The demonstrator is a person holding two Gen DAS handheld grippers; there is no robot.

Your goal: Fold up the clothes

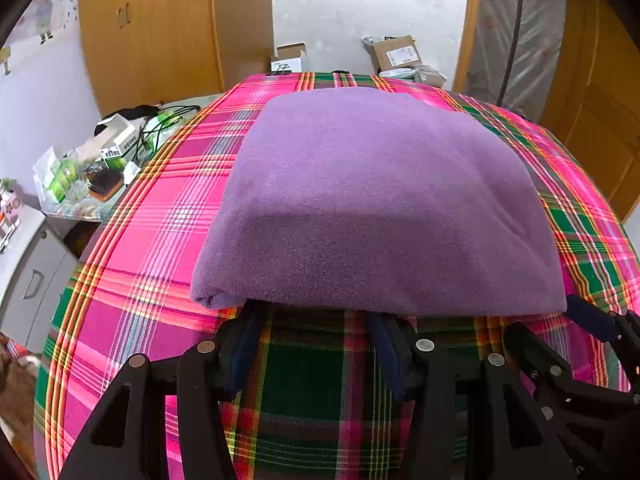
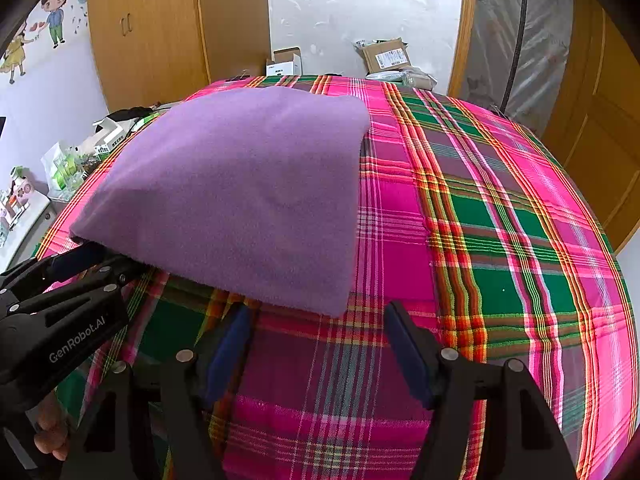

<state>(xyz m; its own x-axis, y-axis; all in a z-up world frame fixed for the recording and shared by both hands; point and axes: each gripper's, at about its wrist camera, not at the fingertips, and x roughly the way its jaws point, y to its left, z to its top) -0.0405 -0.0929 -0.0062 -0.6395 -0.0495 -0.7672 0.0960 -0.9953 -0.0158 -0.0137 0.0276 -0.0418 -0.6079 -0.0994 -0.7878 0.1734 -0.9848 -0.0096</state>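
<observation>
A purple fleece garment [image 1: 372, 200] lies folded into a neat rectangle on the pink and green plaid bed cover [image 1: 152, 240]. It also shows in the right wrist view [image 2: 240, 196]. My left gripper [image 1: 316, 312] is open, its blue-padded fingertips at the garment's near edge and partly hidden under it. My right gripper [image 2: 320, 316] is open just in front of the garment's near right corner, holding nothing. The left gripper also appears in the right wrist view [image 2: 80, 264], and the right gripper at the right edge of the left wrist view [image 1: 592, 316].
A cluttered side table [image 1: 92, 168] with boxes and cables stands left of the bed. A wooden wardrobe [image 1: 152, 32] and cardboard boxes [image 1: 396, 54] are beyond the far edge. A wooden door [image 2: 600, 120] is on the right. Bare plaid cover [image 2: 500, 220] lies right of the garment.
</observation>
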